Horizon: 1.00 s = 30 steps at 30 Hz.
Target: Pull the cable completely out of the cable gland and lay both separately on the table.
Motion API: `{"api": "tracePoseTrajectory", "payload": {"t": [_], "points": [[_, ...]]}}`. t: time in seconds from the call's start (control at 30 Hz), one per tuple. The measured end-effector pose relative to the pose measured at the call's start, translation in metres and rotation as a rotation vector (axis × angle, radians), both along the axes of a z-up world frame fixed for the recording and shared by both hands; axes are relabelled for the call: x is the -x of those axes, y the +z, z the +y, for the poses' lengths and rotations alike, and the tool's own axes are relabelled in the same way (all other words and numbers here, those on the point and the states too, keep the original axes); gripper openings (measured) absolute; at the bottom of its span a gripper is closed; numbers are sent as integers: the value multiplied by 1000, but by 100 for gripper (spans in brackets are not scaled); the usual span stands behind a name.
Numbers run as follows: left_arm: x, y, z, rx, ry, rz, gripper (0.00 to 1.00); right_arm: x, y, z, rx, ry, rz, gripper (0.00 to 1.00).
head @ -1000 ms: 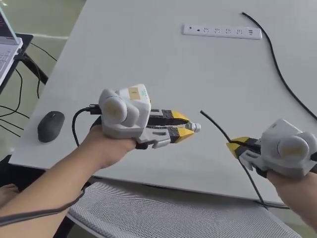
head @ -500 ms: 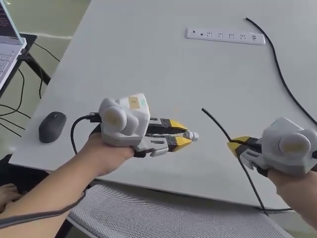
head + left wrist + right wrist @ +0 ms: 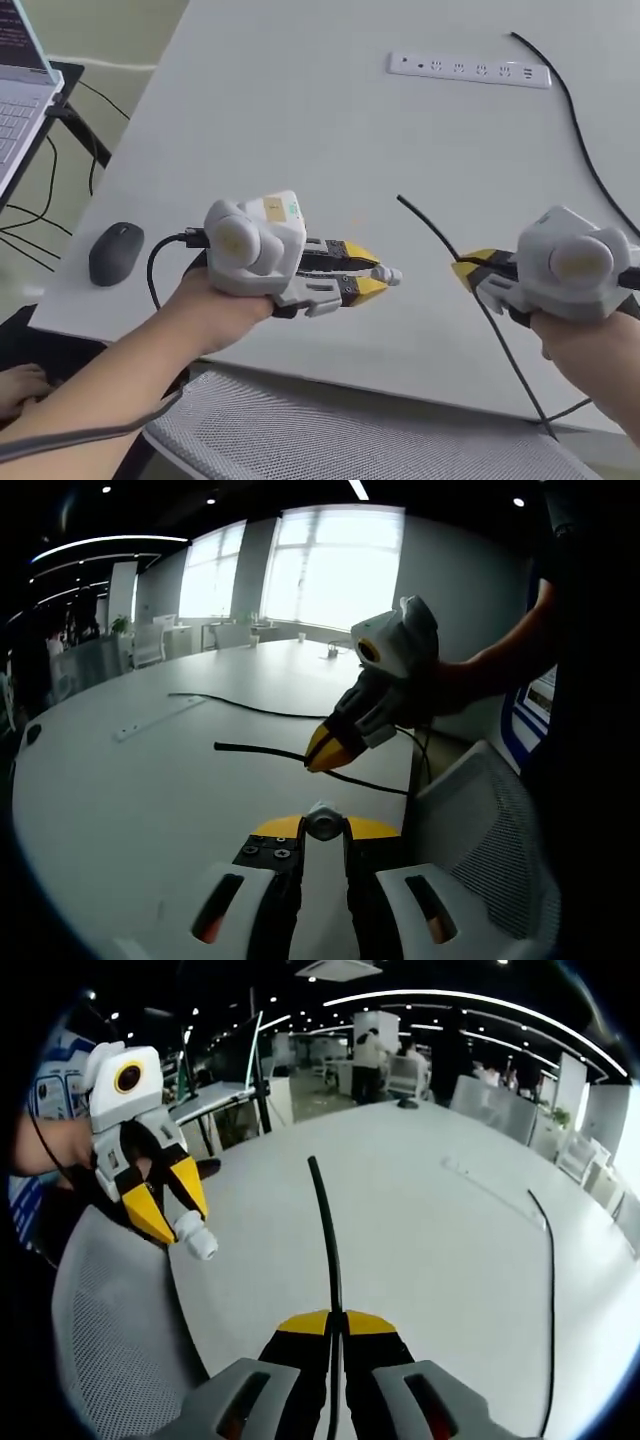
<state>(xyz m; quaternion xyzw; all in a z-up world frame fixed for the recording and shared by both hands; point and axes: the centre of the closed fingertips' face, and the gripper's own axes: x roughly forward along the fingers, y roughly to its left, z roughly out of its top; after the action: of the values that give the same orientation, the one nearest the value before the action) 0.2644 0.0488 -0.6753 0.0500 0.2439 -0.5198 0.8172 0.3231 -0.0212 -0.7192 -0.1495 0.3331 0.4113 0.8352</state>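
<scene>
Clearly our left gripper (image 3: 372, 276) pinches the cable gland (image 3: 389, 275) at its tips. Our right gripper (image 3: 464, 268) is closed on the cable (image 3: 430, 228), which runs straight ahead from its jaws, free end apart from the gland. The table (image 3: 300, 120) lies below both.

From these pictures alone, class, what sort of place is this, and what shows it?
Most likely an open-plan office: a long white table carrying a power strip and a mouse, a laptop beside it, and more desks under strip lights beyond.
</scene>
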Motion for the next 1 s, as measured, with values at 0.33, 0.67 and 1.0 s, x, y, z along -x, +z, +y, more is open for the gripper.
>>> {"api": "tracePoseTrajectory", "payload": {"t": [0.33,0.67,1.0], "points": [[0,-9,14,5,12,12,15,-15,8,20,8,18,-17,0],[-1,-17,27,16,29,19,15,-30,11,47,45,74,-47,0],[-1,-32,43,26,48,38,15,-45,2,77,84,139,-62,0]]}}
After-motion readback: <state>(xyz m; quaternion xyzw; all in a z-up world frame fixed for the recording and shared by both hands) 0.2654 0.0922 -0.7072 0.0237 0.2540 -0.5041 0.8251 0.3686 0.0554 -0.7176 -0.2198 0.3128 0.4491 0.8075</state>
